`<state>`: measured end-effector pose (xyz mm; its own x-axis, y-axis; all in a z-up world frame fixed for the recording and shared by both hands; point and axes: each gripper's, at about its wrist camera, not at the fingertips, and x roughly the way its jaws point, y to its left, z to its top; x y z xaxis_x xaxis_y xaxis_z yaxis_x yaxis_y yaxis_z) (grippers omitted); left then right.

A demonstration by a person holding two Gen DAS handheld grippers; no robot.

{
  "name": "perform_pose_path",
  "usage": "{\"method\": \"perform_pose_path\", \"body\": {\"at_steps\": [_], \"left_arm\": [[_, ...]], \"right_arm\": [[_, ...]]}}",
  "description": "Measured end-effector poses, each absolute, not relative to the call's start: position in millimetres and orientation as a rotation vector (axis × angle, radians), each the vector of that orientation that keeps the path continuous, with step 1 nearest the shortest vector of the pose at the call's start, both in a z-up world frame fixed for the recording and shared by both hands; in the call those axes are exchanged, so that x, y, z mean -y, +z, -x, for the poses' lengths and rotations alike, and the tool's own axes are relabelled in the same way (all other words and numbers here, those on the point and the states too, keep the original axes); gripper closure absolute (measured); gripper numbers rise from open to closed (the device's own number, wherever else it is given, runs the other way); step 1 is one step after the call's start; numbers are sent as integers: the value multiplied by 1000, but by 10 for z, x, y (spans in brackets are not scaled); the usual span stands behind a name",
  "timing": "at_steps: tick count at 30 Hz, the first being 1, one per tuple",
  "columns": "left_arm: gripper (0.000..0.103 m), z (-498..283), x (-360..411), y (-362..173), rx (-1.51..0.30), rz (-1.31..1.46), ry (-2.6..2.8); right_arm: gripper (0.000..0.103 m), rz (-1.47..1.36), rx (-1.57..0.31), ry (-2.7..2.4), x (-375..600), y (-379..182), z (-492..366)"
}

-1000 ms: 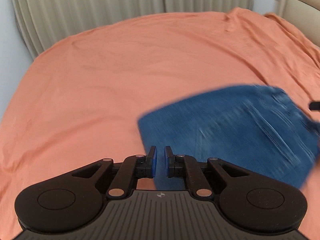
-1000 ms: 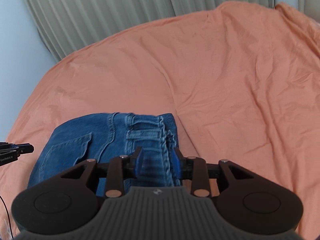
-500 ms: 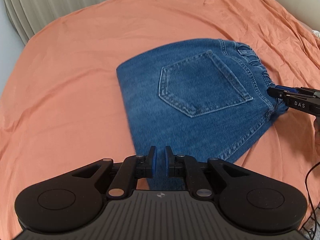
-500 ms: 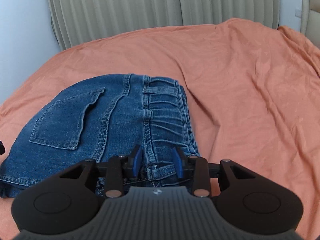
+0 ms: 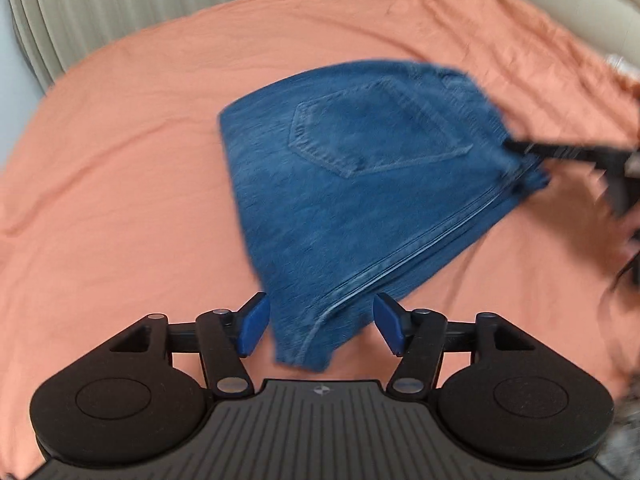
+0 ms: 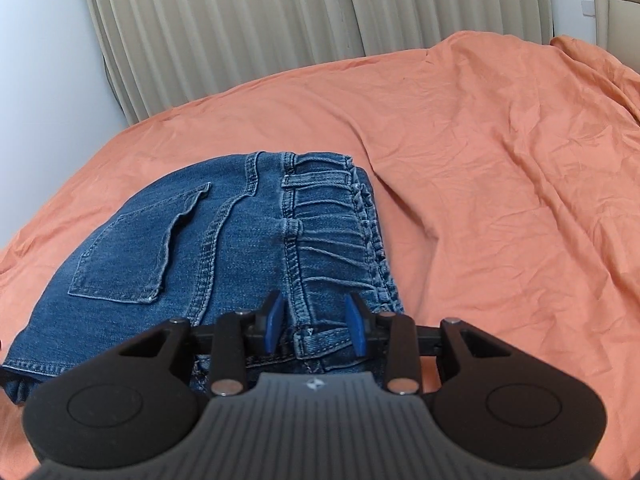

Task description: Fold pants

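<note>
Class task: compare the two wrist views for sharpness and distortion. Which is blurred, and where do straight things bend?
Left wrist view: motion-blurred, jeans stitching smeared. Right wrist view: sharp, waistband seams crisp. Both: fisheye curves the orange sheet edge; soft even light, no glare.

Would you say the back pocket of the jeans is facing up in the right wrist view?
Yes, the back pocket lies on top of the folded jeans, its stitching plainly showing.
</note>
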<state>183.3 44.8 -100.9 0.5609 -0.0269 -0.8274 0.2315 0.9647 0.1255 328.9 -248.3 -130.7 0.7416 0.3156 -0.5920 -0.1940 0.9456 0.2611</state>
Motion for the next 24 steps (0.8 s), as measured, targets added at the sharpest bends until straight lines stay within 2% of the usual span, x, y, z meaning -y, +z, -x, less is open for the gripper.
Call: {"method": "perform_pose_path", "body": {"at_steps": [1, 3, 7, 8, 9, 11, 15, 24], "left_arm": [[35, -1821, -411, -1071, -949, -287, -121], [45, -1839, -333, -1194, -933, -411, -56], [75, -1790, -81, -1218, -866, -585, -72], [80, -1739, 36, -1217, -817, -684, -63], [80, -1681, 158, -1234, -764, -797, -52], [91, -1624, 302, -1280, -729, -933, -57], [96, -1744, 114, -1382, -906, -873, -81], [95, -1766, -8, -1532, -983, -782, -116]], "right_arm": [[72, -192, -680, 283, 2489, -1311, -3289], [72, -199, -678, 285, 2498, -1319, -3290], [72, -199, -674, 289, 2499, -1330, -3290], [72, -200, -674, 289, 2502, -1331, -3290], [72, -202, -674, 289, 2504, -1331, -3291], [72, -204, -675, 290, 2509, -1333, -3295], [72, -211, -679, 301, 2531, -1347, -3290], [72, -259, -711, 310, 2628, -1405, -3267]]}}
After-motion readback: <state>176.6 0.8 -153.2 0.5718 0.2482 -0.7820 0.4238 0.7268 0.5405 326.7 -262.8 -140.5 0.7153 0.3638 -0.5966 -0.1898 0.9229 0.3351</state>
